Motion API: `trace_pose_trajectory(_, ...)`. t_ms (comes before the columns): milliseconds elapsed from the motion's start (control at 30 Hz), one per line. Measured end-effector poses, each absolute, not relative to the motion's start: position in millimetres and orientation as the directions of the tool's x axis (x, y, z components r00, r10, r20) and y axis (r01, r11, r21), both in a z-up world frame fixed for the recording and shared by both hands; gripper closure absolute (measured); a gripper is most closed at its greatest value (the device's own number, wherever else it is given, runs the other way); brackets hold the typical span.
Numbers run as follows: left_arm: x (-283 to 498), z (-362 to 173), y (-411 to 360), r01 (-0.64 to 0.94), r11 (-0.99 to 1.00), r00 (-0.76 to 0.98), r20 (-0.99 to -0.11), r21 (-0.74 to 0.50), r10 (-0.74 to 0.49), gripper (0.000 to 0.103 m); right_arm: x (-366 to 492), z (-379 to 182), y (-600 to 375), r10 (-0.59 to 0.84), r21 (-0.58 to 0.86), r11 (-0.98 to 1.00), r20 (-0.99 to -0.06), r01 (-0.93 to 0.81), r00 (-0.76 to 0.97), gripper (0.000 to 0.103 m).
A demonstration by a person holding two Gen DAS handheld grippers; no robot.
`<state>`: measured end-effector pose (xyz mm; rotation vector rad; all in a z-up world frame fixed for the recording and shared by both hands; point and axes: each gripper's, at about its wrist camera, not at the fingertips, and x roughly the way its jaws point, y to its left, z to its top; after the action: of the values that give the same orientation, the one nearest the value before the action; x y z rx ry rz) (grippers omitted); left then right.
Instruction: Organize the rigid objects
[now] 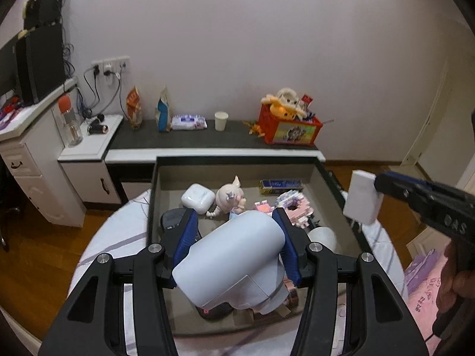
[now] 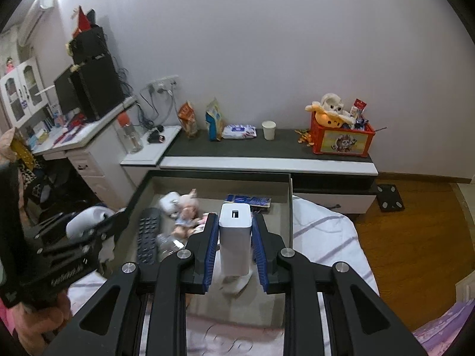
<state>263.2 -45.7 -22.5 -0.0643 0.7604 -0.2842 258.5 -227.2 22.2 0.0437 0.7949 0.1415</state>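
My left gripper [image 1: 236, 222] is shut on a large pale blue-white rounded device [image 1: 231, 261] and holds it above the grey open box [image 1: 207, 166]. My right gripper [image 2: 234, 222] is shut on a white rectangular charger block [image 2: 235, 237], also above the box [image 2: 219, 176]; it shows in the left wrist view [image 1: 362, 197] at the box's right edge. Inside the box lie a white earbud case [image 1: 198, 198], a pink doll figure [image 1: 230, 197], a blue flat pack [image 1: 280, 184], a pink block model [image 1: 292, 204] and a black remote [image 2: 147, 238].
The box rests on a white striped cloth over a round surface [image 2: 326, 231]. Behind is a low dark-topped cabinet [image 1: 190, 138] with snack bags, a tissue pack, a paper cup [image 1: 221, 120] and a red toy crate [image 1: 289, 127]. A white desk [image 1: 35, 136] stands left.
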Motion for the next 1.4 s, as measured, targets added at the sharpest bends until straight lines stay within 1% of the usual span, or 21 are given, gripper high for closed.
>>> trace_pose_trajectory(200, 285, -48, -48, 0.219, 0.964, 0.652, -0.712, -0.152, -0.261, 0.050, 299, -12, -233, 0.110, 0.076, 0.994, -0.763, -0.081, 0.637, 0.080)
trace_pose_trajectory(433, 295, -62, -50, 0.220, 0.967, 0.635, -0.733, -0.131, -0.244, 0.050, 314, -31, -237, 0.060, 0.026, 0.998, -0.791, -0.064, 0.608, 0.080)
trace_pose_trajectory(533, 298, -67, -53, 0.213, 0.972, 0.627, -0.748, -0.103, -0.217, 0.048, 316, -34, -235, 0.037, 0.000, 0.998, -0.797, -0.062, 0.603, 0.079)
trace_pose_trajectory(567, 297, -67, -54, 0.206, 0.974, 0.628, -0.752, -0.090, -0.202, 0.038, 316, -34, -235, 0.028, -0.011, 0.998, -0.795, -0.060, 0.607, 0.079)
trace_pose_trajectory(600, 297, -67, -54, 0.199, 0.977, 0.631, -0.752, -0.081, -0.190, 0.023, 315, -34, -235, 0.022, -0.017, 0.998, -0.792, -0.057, 0.610, 0.077)
trace_pose_trajectory(633, 295, -66, -54, 0.192, 0.979, 0.638, -0.749, -0.070, -0.179, 0.016, 314, -33, -235, 0.019, -0.018, 0.998, -0.789, -0.055, 0.614, 0.067)
trace_pose_trajectory(667, 294, -64, -53, 0.189, 0.980, 0.642, -0.747, -0.062, -0.171, 0.003, 313, -31, -235, 0.019, -0.018, 0.998, -0.785, -0.054, 0.619, 0.047)
trace_pose_trajectory(700, 292, -62, -53, 0.185, 0.981, 0.651, -0.741, -0.056, -0.165, 0.000, 311, -29, -235, 0.018, -0.023, 0.998, -0.780, -0.057, 0.626, 0.038)
trace_pose_trajectory(733, 290, -60, -52, 0.185, 0.981, 0.654, -0.738, -0.055, -0.165, 0.000, 309, -27, -234, 0.016, -0.030, 0.998, -0.774, -0.062, 0.633, 0.025)
trace_pose_trajectory(767, 289, -58, -51, 0.187, 0.981, 0.653, -0.738, -0.060, -0.170, 0.000, 307, -25, -233, 0.016, -0.033, 0.997, -0.770, -0.065, 0.638, 0.023)
trace_pose_trajectory(833, 286, -53, -50, 0.180, 0.981, 0.652, -0.740, -0.066, -0.169, 0.000, 303, -21, -230, 0.019, -0.034, 0.997, -0.769, -0.071, 0.639, 0.023)
trace_pose_trajectory(900, 279, -48, -48, 0.169, 0.983, 0.660, -0.733, -0.067, -0.164, 0.000, 298, -17, -229, 0.019, -0.032, 0.997, -0.768, -0.068, 0.640, 0.020)
trace_pose_trajectory(1000, 263, -37, -44, 0.159, 0.985, 0.679, -0.716, -0.073, -0.163, 0.000, 285, -11, -228, 0.036, -0.008, 0.998, -0.761, -0.065, 0.647, 0.012)
trace_pose_trajectory(1033, 256, -32, -43, 0.156, 0.985, 0.688, -0.708, -0.070, -0.159, 0.000, 280, -9, -228, 0.039, -0.002, 0.998, -0.758, -0.062, 0.651, 0.005)
trace_pose_trajectory(1067, 248, -27, -41, 0.152, 0.986, 0.698, -0.699, -0.067, -0.155, 0.000, 273, -6, -227, 0.044, 0.004, 0.998, -0.751, -0.063, 0.659, 0.000)
trace_pose_trajectory(1400, 150, 21, -23, 0.127, 0.989, 0.775, -0.615, -0.074, -0.146, 0.000, 173, 38, -212, 0.075, 0.019, 0.996, -0.681, -0.084, 0.728, 0.000)
